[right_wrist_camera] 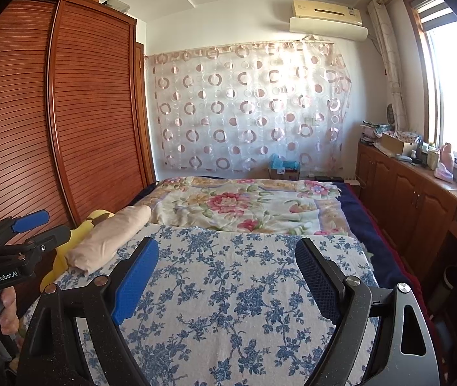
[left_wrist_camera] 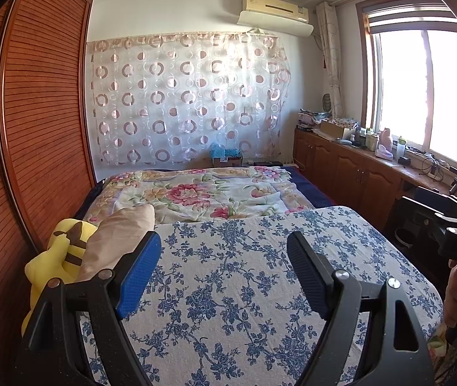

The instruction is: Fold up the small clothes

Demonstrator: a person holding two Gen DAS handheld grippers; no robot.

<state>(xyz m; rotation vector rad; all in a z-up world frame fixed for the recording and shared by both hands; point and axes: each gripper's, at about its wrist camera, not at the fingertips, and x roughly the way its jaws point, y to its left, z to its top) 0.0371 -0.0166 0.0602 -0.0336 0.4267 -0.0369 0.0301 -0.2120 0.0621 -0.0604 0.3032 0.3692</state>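
Observation:
A folded beige garment (right_wrist_camera: 109, 239) lies at the far left edge of the blue-flowered white cloth (right_wrist_camera: 228, 289) that covers the near part of the bed; it also shows in the left wrist view (left_wrist_camera: 115, 241). My left gripper (left_wrist_camera: 223, 251) is open and empty, held above the flowered cloth (left_wrist_camera: 244, 289), with the beige garment just left of its left finger. My right gripper (right_wrist_camera: 226, 257) is open and empty above the same cloth, right of the garment. The left gripper also appears at the left edge of the right wrist view (right_wrist_camera: 32, 225).
A yellow plush toy (left_wrist_camera: 64, 251) sits left of the garment against the wooden wardrobe (left_wrist_camera: 35, 112). A pink-flowered quilt (right_wrist_camera: 244, 206) covers the far bed. Wooden cabinets (right_wrist_camera: 415, 199) with clutter run under the window at right.

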